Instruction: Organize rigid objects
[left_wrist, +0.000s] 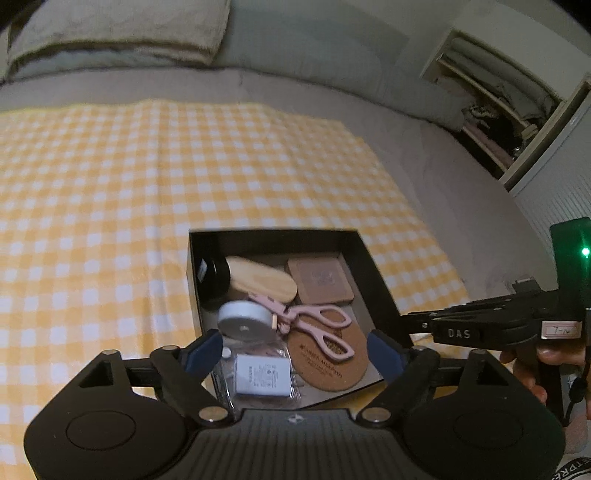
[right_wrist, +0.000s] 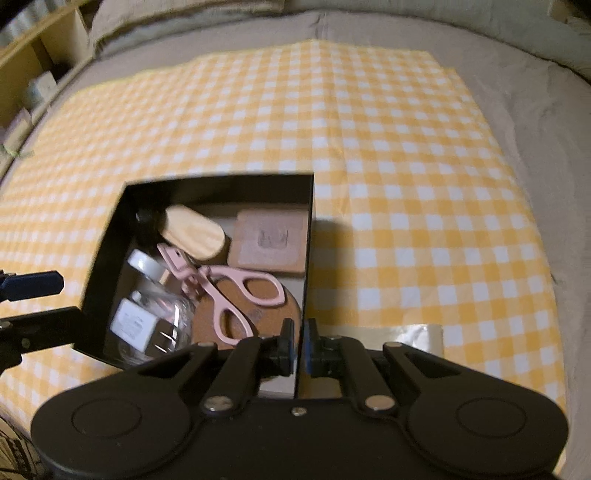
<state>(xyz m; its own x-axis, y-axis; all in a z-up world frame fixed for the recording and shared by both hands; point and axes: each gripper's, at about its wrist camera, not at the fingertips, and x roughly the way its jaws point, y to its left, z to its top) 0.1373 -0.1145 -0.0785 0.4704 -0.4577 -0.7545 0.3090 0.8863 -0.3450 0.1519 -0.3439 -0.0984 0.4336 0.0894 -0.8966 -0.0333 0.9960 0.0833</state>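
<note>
A black box sits on the yellow checked cloth. It holds pink scissors, a wooden brush, a square cork coaster, a round cork coaster, a glass jar with a white lid, a white charger and a black jar. My left gripper is open above the box's near end. My right gripper is shut on the box's right wall.
The cloth lies on a grey bed with a pillow at the back. An open cupboard stands at the right. A shelf is at the left. A roll of tape lies beside my right gripper.
</note>
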